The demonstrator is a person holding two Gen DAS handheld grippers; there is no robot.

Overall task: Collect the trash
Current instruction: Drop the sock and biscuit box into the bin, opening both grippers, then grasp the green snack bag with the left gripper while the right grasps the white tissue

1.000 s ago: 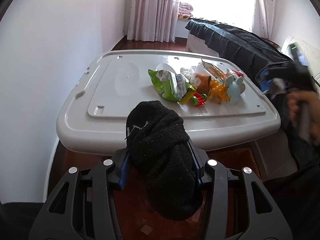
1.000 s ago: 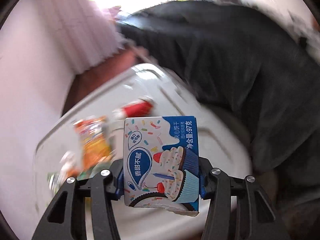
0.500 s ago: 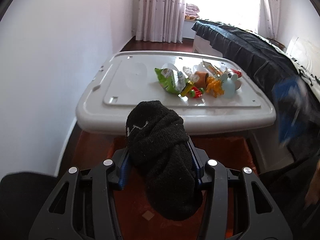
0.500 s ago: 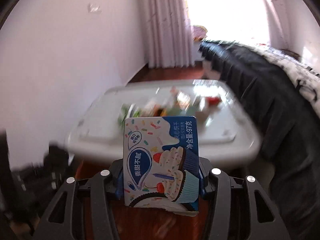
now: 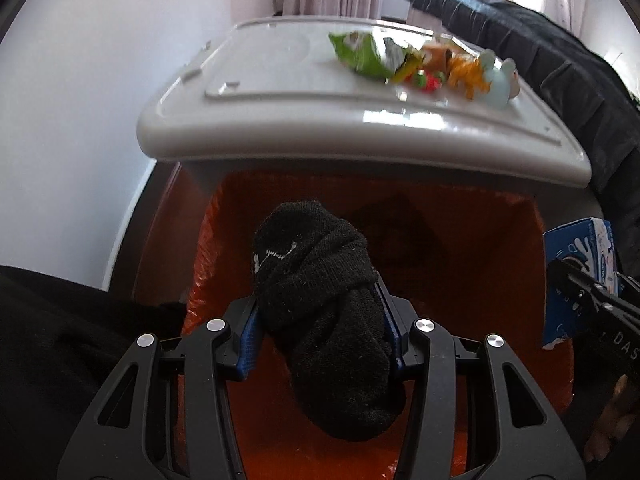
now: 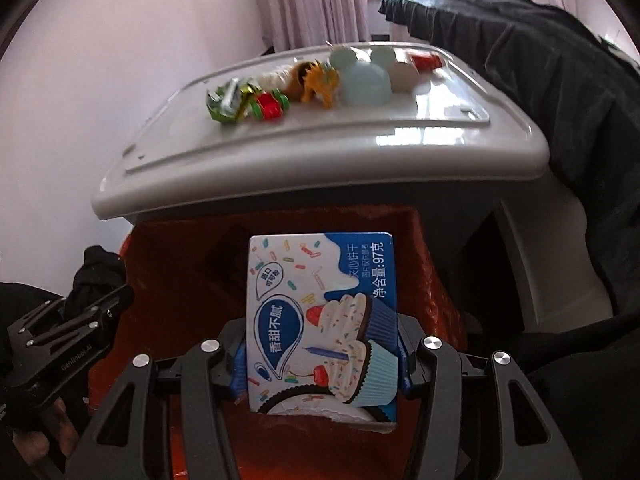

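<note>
My left gripper (image 5: 320, 332) is shut on a balled black sock (image 5: 320, 312), which hangs over the orange bag-lined bin (image 5: 460, 240) in front of the grey table. My right gripper (image 6: 320, 356) is shut on a blue and white biscuit box (image 6: 320, 320) with a torn lower edge, held over the same bin (image 6: 180, 280). In the left wrist view the box (image 5: 580, 264) and right gripper (image 5: 592, 292) show at the right edge. The right wrist view has the left gripper (image 6: 72, 320) and sock (image 6: 96, 276) at its left edge.
On the grey plastic table top (image 5: 280, 92) lie a green snack bag (image 5: 360, 54), a red and green toy (image 6: 270, 106), an orange dinosaur (image 6: 316, 84) and a pale blue mouse-eared toy (image 6: 364, 78). A dark bed cover (image 6: 560, 92) runs along the right. White wall on the left.
Both grippers have come back from the table and tipped downward, so the orange bin now fills the lower part of both views. The right gripper swung in beside the left. Both grips are unchanged.
</note>
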